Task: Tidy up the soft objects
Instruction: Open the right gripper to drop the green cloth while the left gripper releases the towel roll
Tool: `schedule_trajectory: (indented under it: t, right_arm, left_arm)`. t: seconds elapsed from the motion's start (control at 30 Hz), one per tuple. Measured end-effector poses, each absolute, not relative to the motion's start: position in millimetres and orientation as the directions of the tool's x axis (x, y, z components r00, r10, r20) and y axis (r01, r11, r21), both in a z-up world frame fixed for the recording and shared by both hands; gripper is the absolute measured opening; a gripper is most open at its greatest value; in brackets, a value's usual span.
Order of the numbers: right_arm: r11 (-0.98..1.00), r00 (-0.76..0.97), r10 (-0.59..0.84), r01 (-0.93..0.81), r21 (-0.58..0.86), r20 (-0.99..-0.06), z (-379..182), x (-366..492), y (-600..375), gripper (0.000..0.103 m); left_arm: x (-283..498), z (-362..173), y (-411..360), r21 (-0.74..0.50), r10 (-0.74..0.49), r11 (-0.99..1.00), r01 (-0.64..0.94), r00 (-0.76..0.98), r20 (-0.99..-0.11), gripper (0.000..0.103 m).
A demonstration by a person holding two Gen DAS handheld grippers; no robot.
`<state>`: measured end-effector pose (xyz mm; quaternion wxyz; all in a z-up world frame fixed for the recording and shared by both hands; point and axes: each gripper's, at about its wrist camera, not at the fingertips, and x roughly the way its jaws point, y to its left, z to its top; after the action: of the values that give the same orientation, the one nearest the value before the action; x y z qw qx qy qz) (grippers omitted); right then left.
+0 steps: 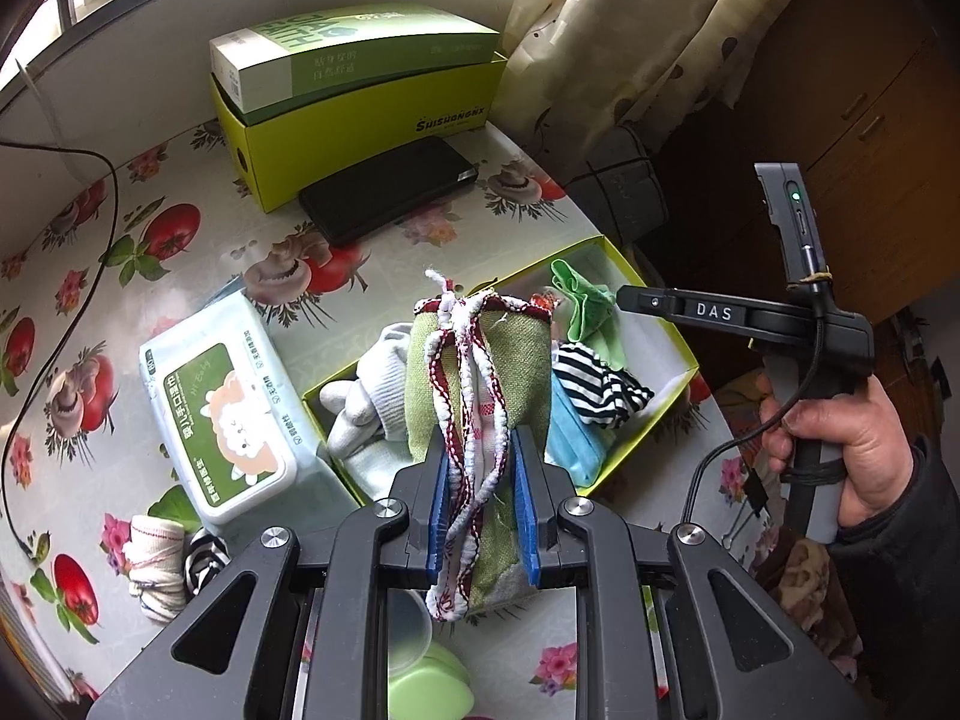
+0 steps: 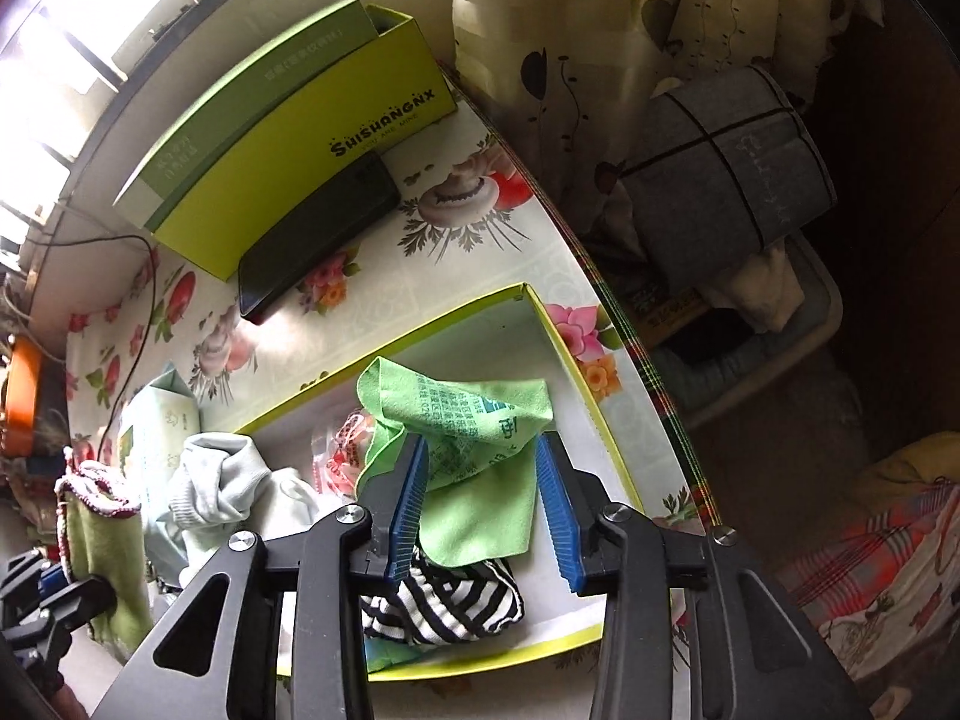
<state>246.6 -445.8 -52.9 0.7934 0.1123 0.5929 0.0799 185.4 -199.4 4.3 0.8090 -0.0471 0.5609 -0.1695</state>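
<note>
My left gripper (image 1: 477,444) is shut on a green cloth pouch (image 1: 522,360) with red-and-white braided cords, held above the near end of the open yellow-green box (image 1: 651,414). The pouch also shows in the right wrist view (image 2: 99,528). My right gripper (image 2: 483,450) is open above the box (image 2: 576,360), its blue pads (image 2: 411,498) on either side of a green printed cloth (image 2: 468,438) that lies in the box. A black-and-white striped cloth (image 2: 450,606), a white sock (image 2: 216,492) and a blue item (image 1: 573,438) also lie in the box.
A wet-wipes pack (image 1: 222,414) lies left of the box. A lime shoebox with a green carton (image 1: 360,96) and a black phone (image 1: 390,195) are at the back. A rolled bandage (image 1: 153,564), a striped item (image 1: 207,561) and a green cup (image 1: 426,684) lie near me. The table edge (image 2: 636,348) runs on the right.
</note>
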Motion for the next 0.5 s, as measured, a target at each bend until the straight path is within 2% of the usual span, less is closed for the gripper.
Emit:
schedule_trajectory:
  t: [0.27,0.5]
  right_arm:
    - [0.954,0.292,0.273,0.043,0.297,-0.917,-38,196,-464,0.036]
    - [0.946,0.302,0.284,0.066,0.317,-0.910,-30,167,-479,0.037]
  left_arm:
    - [202,0,-241,-0.271,-0.357,0.914,0.303,0.279,-0.891,0.020]
    - [228,-20,-289,-0.340,-0.416,0.883,0.324,0.205,-0.886,0.020]
